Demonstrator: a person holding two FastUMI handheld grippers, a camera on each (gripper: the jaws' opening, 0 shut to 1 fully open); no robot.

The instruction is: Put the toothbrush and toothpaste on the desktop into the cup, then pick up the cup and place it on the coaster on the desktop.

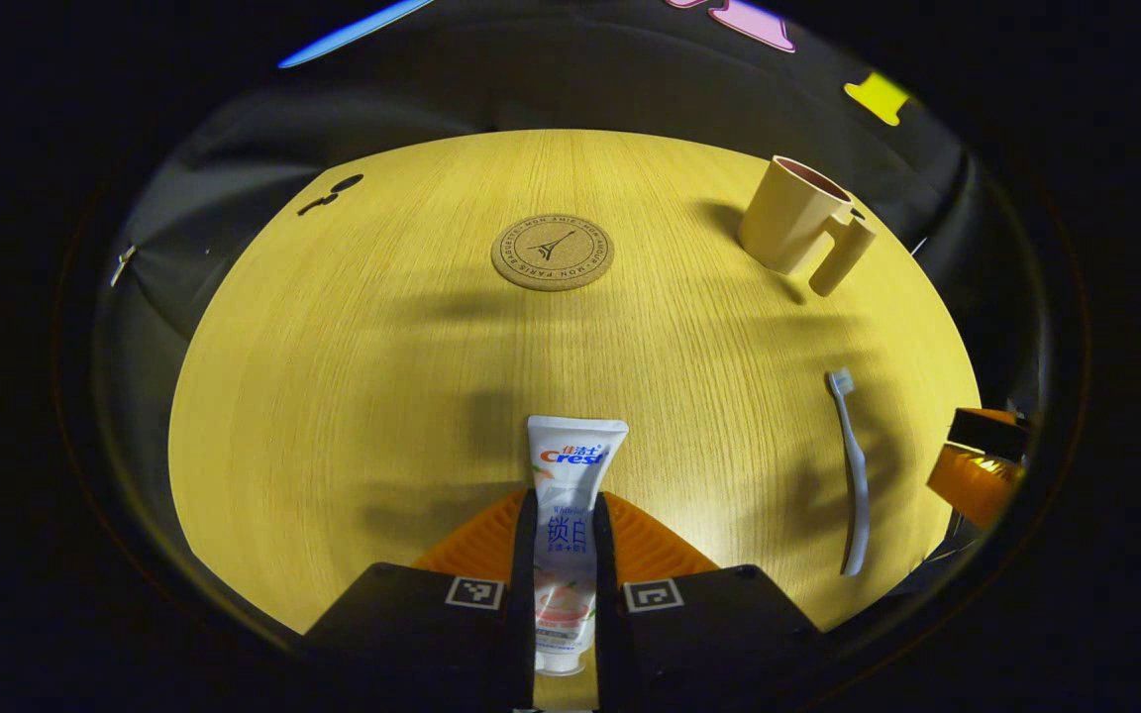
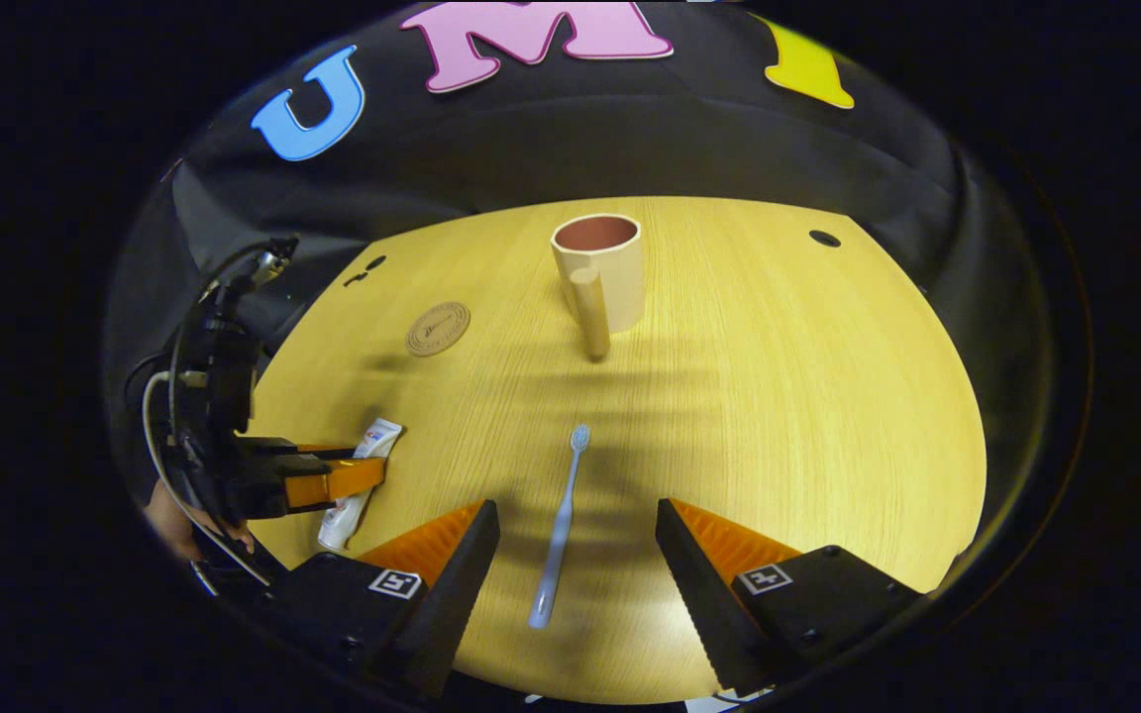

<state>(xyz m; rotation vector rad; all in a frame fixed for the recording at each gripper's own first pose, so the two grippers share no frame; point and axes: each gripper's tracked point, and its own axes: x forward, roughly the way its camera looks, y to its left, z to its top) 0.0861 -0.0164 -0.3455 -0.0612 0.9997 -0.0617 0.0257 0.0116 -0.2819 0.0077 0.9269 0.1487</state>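
A white toothpaste tube lies lengthwise between the fingers of my left gripper, and both fingers press its sides. In the right gripper view the same tube rests on the wooden table with the left gripper around it. My right gripper stands open, low over the table. The pale toothbrush lies between its fingers, untouched, head pointing away. Beyond it the beige cup stands upright, handle towards me. The round cork coaster lies bare to the left of the cup. The left gripper view shows the coaster, cup and toothbrush.
The round wooden table ends at the black cloth wall behind. Small dark holes sit near its far edge. A hand and cables hold the left gripper at the table's left. The right gripper shows at the right edge.
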